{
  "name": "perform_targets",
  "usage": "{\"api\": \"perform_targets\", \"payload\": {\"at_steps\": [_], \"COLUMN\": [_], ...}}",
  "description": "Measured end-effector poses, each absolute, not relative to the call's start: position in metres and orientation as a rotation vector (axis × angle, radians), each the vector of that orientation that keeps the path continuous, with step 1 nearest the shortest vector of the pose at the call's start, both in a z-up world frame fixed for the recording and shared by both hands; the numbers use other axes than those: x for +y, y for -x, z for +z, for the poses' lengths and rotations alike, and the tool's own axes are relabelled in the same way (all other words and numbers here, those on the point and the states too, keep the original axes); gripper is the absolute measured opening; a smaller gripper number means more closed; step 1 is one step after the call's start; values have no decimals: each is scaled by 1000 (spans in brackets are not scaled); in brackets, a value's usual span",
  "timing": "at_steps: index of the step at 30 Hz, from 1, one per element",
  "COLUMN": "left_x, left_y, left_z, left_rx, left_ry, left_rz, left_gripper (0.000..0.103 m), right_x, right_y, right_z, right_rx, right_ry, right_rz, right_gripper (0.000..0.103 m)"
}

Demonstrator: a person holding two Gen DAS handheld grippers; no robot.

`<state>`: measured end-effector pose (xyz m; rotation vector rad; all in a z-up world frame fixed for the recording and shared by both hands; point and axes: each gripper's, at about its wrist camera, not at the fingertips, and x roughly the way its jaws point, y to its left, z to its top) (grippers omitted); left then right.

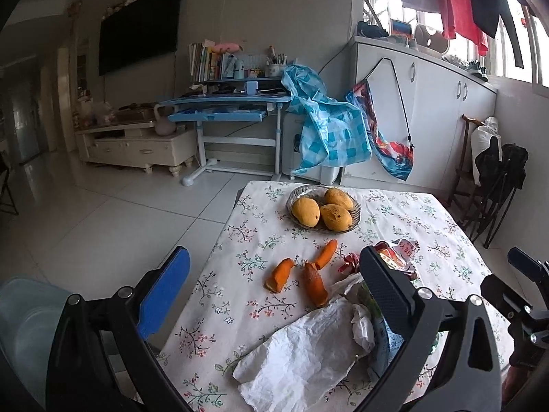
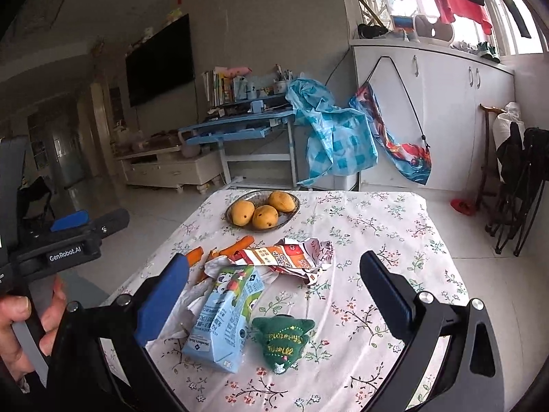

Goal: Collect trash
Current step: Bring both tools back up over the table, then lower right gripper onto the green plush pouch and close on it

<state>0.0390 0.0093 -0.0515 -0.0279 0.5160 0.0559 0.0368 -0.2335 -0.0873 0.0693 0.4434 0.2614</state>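
Trash lot, floral worktop [image 2: 394,226], uncollected.
Left tongs [image 1: 274,295] and right tongs [image 2: 274,295]: both apart, empty. Near edge: milk carton [image 2: 223,316], white paper [image 1: 302,350], snack wrapper [image 2: 288,257], carrot peelings [image 1: 308,271]. Risk: grabbing the plush ornament [image 2: 283,338] beside the carton, or the mangoes [image 1: 322,209] toward the far edge.

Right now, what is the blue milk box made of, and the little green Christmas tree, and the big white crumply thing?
The blue milk box looks like coated paper carton: smooth printed sides, folded edges. The little green Christmas tree seems to be soft plush fabric, fuzzy, with stitched gold lettering. The big white crumply thing looks like thin matte paper or tissue, judging by its sharp creases; it might be a wrapper.
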Motion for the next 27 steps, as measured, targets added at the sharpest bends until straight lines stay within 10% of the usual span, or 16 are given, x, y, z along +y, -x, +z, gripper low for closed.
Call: {"api": "perform_targets", "payload": {"at_steps": [27], "left_x": [16], "left_y": [-46], "left_z": [-60], "left_rx": [544], "left_ry": [-1], "left_rz": [87], "left_gripper": [96], "right_x": [-237], "right_y": [-45], "right_z": [-98], "right_rx": [495], "right_ry": [-57], "right_rz": [250], "right_gripper": [95]}}
